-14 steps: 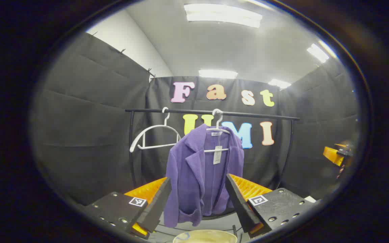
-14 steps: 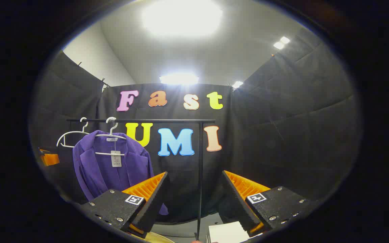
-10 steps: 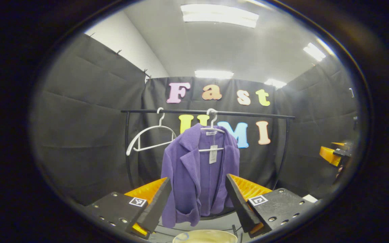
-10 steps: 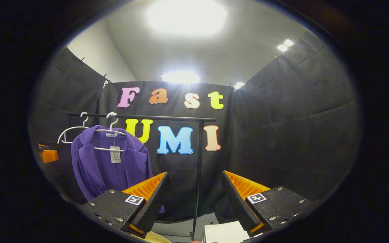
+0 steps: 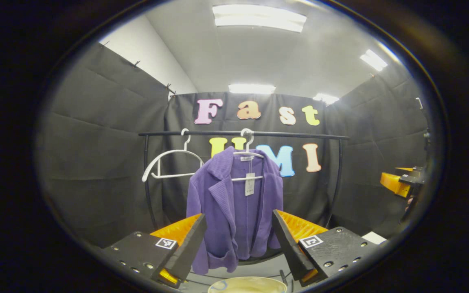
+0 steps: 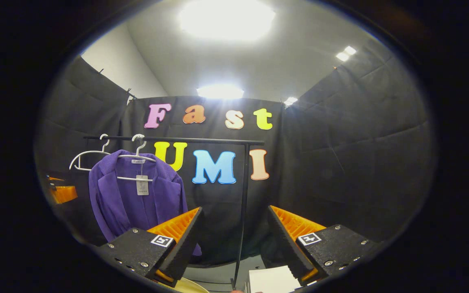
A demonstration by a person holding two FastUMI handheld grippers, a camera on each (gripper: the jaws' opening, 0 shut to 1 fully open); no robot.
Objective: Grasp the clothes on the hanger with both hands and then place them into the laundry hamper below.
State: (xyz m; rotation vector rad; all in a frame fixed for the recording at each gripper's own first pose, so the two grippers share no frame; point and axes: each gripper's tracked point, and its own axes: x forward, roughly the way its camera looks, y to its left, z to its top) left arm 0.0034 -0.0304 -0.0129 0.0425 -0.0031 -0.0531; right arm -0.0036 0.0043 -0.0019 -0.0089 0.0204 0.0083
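- Booth: black cloth walls, white ceiling with lit panels; black garment rail (image 5: 242,133) runs across the back wall.
- Left gripper (image 5: 238,240): jaws spread wide, nothing between the fingers. Purple jacket (image 5: 234,207) sits straight ahead, framed in the gap between the jaws but well beyond the tips; no contact.
- Right gripper (image 6: 234,240): jaws also wide, holding nothing. Ahead between them is the rail's upright post; the purple jacket (image 6: 134,199) lies beyond and outside its left finger.
- Jacket hangs on a white hanger (image 5: 247,156) hooked over the rail, tag dangling at the collar. A second, bare white hanger (image 5: 169,165) hangs beside it.
- Below the left jaws, a pale round rim (image 5: 247,285), likely the laundry hamper; too little visible to be sure.
- A white flat item (image 6: 273,280) lies below the right jaws; unidentified.
- Progress, judged: nothing done. Left to do: close in with both grippers, grasp, pull off the hanger, lower into the hamper.
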